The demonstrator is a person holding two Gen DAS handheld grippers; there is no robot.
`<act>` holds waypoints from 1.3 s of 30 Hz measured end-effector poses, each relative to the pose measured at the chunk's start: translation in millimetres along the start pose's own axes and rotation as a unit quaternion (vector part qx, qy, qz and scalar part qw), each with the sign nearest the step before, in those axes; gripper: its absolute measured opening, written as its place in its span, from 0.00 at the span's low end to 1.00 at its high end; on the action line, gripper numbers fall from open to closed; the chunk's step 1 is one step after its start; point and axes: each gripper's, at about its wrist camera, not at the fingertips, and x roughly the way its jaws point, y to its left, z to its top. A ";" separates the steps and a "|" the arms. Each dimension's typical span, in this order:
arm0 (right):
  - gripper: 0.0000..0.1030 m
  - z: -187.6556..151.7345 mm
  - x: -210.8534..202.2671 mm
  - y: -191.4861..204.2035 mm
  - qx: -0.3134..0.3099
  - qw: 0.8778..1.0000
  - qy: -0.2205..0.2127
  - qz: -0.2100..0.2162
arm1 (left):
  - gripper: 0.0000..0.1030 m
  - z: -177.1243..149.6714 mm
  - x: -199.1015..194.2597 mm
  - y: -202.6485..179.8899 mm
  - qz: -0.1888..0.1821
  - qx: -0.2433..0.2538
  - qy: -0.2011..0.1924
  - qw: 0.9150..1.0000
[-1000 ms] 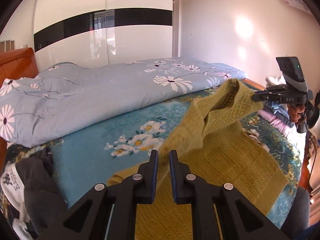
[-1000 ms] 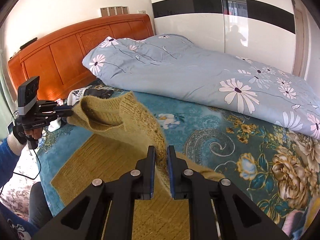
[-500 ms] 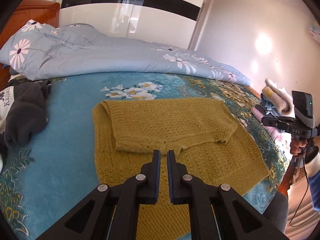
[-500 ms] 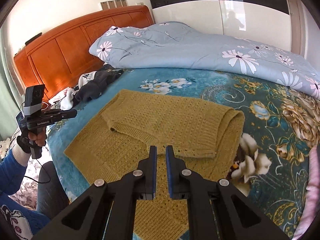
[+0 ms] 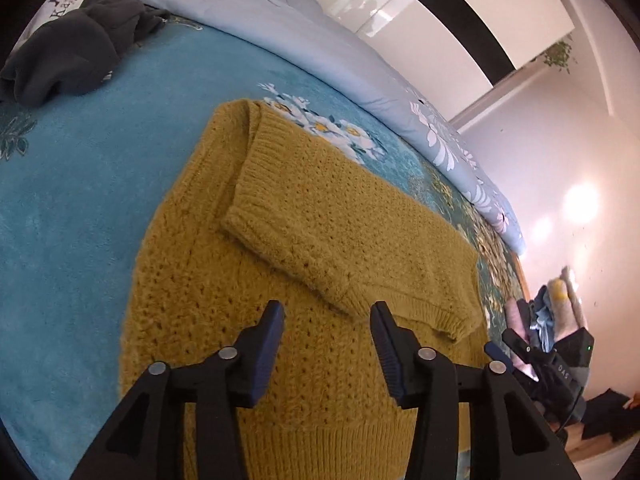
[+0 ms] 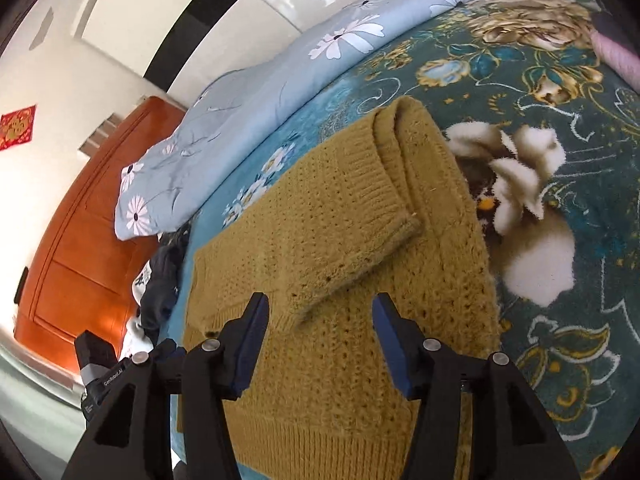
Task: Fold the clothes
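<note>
A mustard-yellow knitted sweater [image 5: 320,240] lies flat on the teal floral bedspread [image 5: 80,184], its top part folded down over the body, sleeve cuffs pointing inward. My left gripper [image 5: 326,320] is open and empty, just above the sweater near the folded edge. My right gripper [image 6: 320,312] is open and empty above the same sweater [image 6: 340,260], over its folded sleeve cuff. The right gripper also shows low at the right of the left wrist view [image 5: 548,360]; the left gripper shows at the lower left of the right wrist view [image 6: 104,376].
A light blue daisy-print duvet [image 5: 320,40] lies along the far side of the bed. Dark grey clothes [image 5: 68,52] are heaped near the orange wooden headboard [image 6: 80,240]. A stack of folded clothes [image 5: 552,308] sits past the bed's foot.
Both grippers let go of the sweater's top edge after laying it down, and their jaws went from shut to open. Both cameras have tilted and dropped closer to the sweater.
</note>
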 end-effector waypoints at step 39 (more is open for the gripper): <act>0.10 16.6 10.2 1.1 0.080 0.994 -0.039 0.071 | 0.11 15.4 9.3 27.3 -0.056 -0.150 -0.063 0.985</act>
